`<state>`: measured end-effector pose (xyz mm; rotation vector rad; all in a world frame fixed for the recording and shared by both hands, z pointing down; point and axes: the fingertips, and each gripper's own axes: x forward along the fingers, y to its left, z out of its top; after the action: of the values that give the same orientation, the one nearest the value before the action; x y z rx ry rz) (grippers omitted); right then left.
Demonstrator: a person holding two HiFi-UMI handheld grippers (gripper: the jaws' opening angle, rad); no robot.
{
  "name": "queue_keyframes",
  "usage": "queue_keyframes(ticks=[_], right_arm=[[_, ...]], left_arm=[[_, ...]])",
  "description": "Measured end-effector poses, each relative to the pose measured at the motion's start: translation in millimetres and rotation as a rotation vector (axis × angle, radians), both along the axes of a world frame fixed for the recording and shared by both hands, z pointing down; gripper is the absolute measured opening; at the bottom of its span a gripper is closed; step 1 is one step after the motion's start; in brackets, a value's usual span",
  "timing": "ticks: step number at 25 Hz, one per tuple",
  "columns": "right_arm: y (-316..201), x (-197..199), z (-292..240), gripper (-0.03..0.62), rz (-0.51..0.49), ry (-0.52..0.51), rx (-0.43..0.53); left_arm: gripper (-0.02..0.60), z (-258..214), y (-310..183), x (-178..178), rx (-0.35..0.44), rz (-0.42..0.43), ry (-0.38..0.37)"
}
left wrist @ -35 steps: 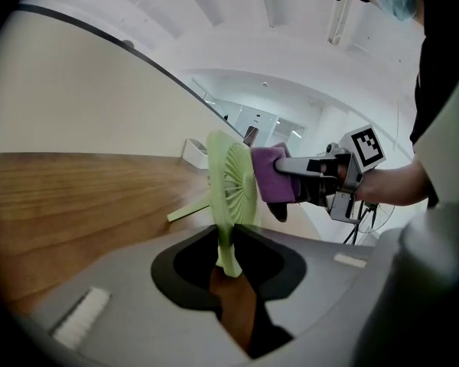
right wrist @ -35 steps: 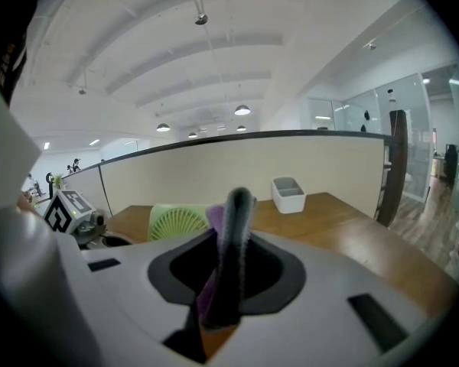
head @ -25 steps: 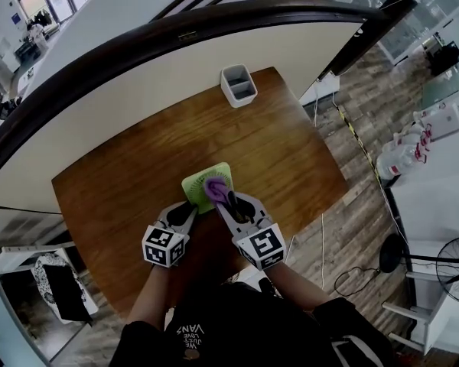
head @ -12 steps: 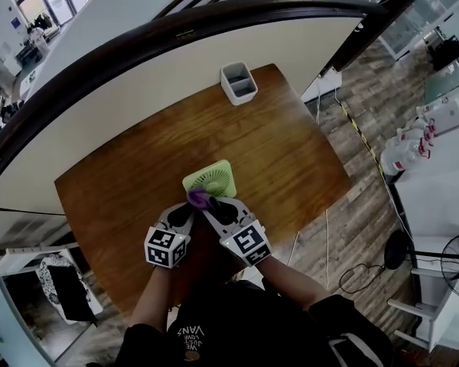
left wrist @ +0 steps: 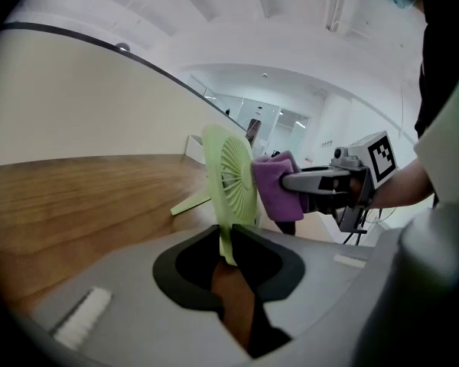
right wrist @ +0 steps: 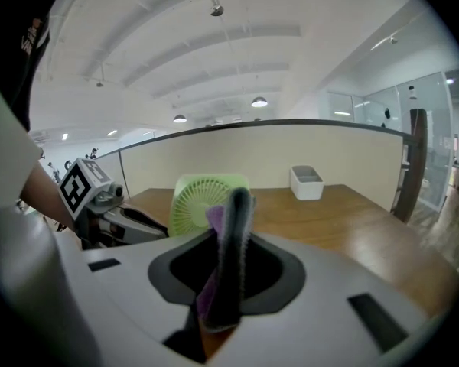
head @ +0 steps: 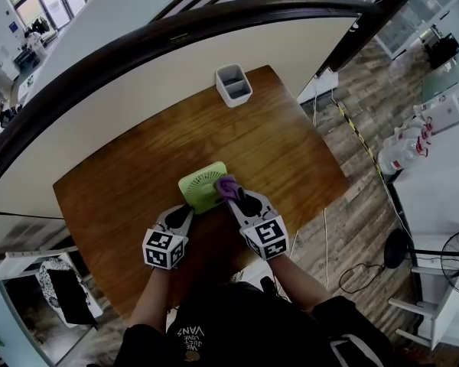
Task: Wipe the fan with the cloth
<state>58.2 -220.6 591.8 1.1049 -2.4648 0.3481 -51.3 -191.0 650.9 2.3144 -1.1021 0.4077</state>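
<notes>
A small light-green fan (head: 200, 185) stands on the wooden table (head: 291, 151). My left gripper (head: 187, 209) is shut on the fan's lower rim (left wrist: 228, 239); its jaws have just been closing with that rim between them. A purple cloth (head: 227, 187) is pinched in my right gripper (head: 234, 193), which is shut on it. The cloth (left wrist: 275, 191) presses against the right part of the fan's grille (left wrist: 233, 178). In the right gripper view the cloth (right wrist: 213, 222) hangs between the shut jaws, with the fan (right wrist: 195, 201) just behind it and the left gripper (right wrist: 162, 228) at its left.
A small grey-white bin (head: 233, 84) stands at the table's far edge, against a curved partition wall (head: 176, 60). The table's right edge (head: 333, 193) drops to a wooden floor with cables. A black pedestal fan (head: 455, 262) stands at the far right.
The right gripper with the cloth slid from the fan's face down to its near-left rim, then back across to the fan's right side. The left gripper stayed at the fan.
</notes>
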Motion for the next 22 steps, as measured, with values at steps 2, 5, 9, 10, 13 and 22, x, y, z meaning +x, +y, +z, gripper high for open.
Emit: queue_keyframes(ticks=[2,5,9,10,13,22], right_arm=[[-5,12,1,0.084,0.039,0.008,-0.004],[-8,22,3,0.084,0.074,0.018,-0.013],[0,17,-3,0.084,0.063,-0.006,-0.009],[3,13,-6,0.084,0.057,-0.018,-0.006],[14,-3,-12,0.084,0.018,-0.050,-0.002],[57,-70,11,0.084,-0.209,-0.053,-0.059]], left_arm=[[0.060,1,0,0,-0.002,-0.003,-0.001],[0.058,0,0,0,-0.001,-0.005,-0.003],[0.056,-4,2,-2,0.008,-0.013,-0.005],[0.055,-6,2,-2,0.013,-0.018,-0.003],[0.054,-13,6,-6,0.024,-0.036,0.000],[0.025,-26,29,-31,0.046,-0.136,-0.012]])
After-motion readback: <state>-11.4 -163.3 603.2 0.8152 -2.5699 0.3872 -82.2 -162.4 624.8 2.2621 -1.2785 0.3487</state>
